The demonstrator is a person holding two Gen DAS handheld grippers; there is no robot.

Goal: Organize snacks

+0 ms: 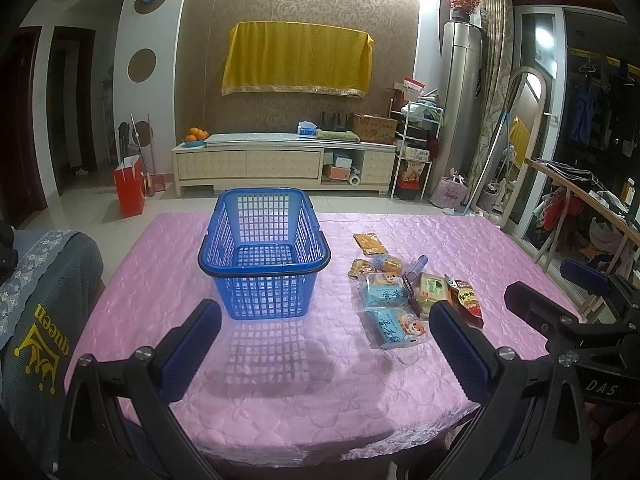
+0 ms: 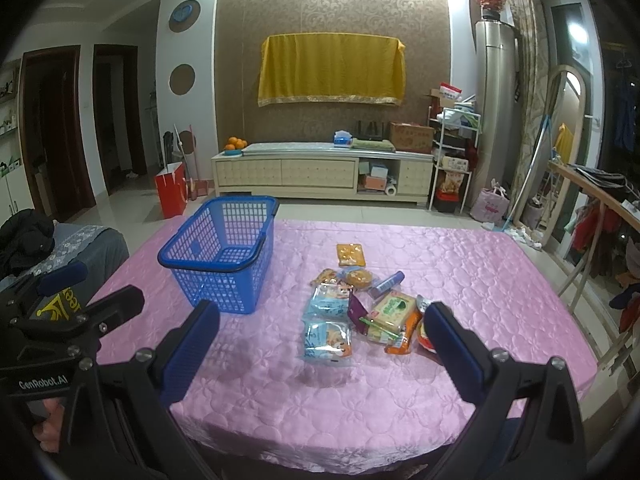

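- Two grippers are held low over the near edge of a table [image 1: 160, 280] that is covered by a pink quilted cloth.
- On the far left, a grey cover [image 1: 44, 312] with a yellow crown print is seen beside the table.
- The left gripper [image 1: 324, 344] is held with its jaws spread wide and nothing between them; the blue pads are parted, one below the basket and one near the snack pile.
- A blue basket [image 1: 264, 252] is seen standing upright on the cloth, left of centre, with nothing in it and its dark handles folded down on the rim.
- To the right of the basket, and apart from it, the snacks are gathered in a loose pile: two light-blue packets [image 2: 328, 320] lie one behind the other, with an orange packet [image 2: 351, 254] set alone at the far end.
- A green-and-yellow packet [image 2: 390, 314] is laid over the right of the pile, a small purple tube [image 2: 386, 283] just behind it.
- The right gripper [image 2: 320, 344] is also held wide open, gripping nothing; its right pad is seen just beside a red packet [image 1: 468, 300] at the pile's right edge.
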